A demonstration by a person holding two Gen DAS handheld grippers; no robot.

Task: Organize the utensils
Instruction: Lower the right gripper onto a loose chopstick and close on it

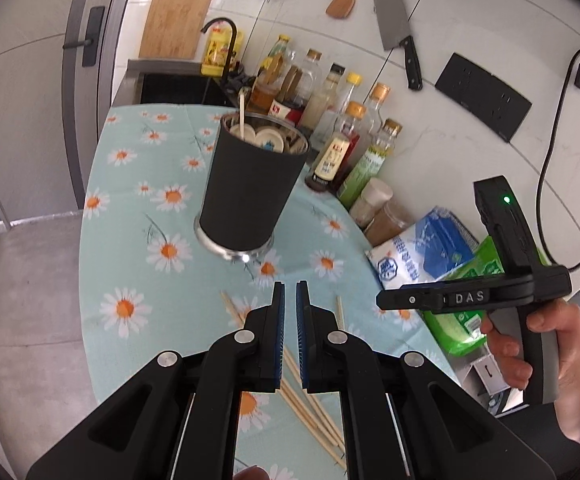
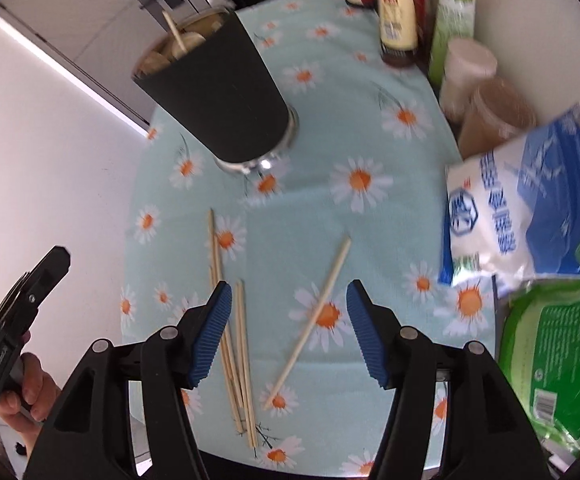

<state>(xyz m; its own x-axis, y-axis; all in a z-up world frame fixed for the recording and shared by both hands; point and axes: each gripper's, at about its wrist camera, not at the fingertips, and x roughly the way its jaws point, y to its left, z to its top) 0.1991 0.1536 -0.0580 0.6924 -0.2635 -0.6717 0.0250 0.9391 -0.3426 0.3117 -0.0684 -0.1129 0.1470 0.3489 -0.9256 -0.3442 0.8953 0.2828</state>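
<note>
A: Left wrist view first. The left gripper (image 1: 290, 292) has its jaws drawn together on nothing, above the chopsticks (image 1: 310, 404) loose on the daisy tablecloth (image 1: 130, 240). The black holder (image 1: 250, 188) stands upright beyond, already stocked with utensils, probably where they belong

B: Right wrist view. The right gripper (image 2: 288, 300) has its jaws apart, one stray chopstick (image 2: 310, 320) lying slantwise between them, untouched. I'd judge it is lining up a pick, the bundle just left of it

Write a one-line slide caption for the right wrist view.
Open right claw poised over loose chopsticks on a daisy-print tablecloth, dark utensil cup behind them.
</note>
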